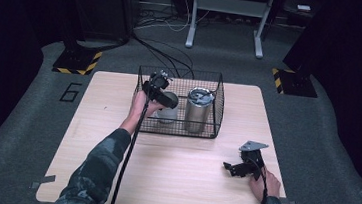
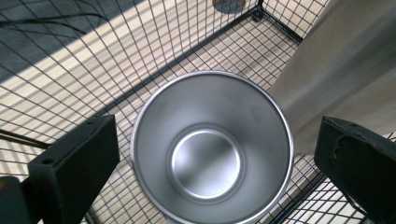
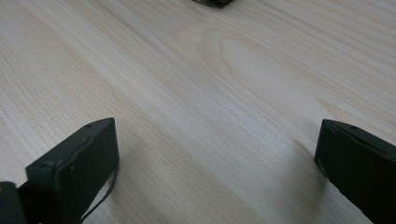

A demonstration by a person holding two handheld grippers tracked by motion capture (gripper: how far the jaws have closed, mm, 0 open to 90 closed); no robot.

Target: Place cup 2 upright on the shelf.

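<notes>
High view first: a light wooden bench (image 1: 172, 171) with a black wire basket (image 1: 214, 116) sitting toward twelve o'clock of its middle. Inside the basket stand two steel cups. The taller tumbler (image 1: 198, 111), with a lid on top, is upright at the three o'clock side; the shorter open cup (image 1: 168, 114) is upright just beside it at nine o'clock, whether touching cannot be told.

Over that open cup hovers the left gripper (image 1: 162, 96), reaching down into the basket from the nine o'clock side, a camouflage sleeve (image 1: 94, 171) running back toward six o'clock. Left gripper view looks straight down into the open cup (image 2: 212, 149): round rim, shiny floor, nothing inside. The fingers (image 2: 74, 163) are spread wide, one at nine o'clock of the rim and one at three, both outside the cup and gripping nothing; whether they brush the rim cannot be told. The tumbler's pale wall (image 2: 336, 79) rises at two o'clock, and the basket mesh (image 2: 93, 70) shows all around beneath.

Over at the bench's four o'clock corner, the right gripper (image 1: 235, 167) rests low, well apart from the basket, pointing toward nine o'clock. Right gripper view shows its fingers (image 3: 79, 163) wide apart, bare wood grain (image 3: 210, 93) between them, holding nothing.
</notes>
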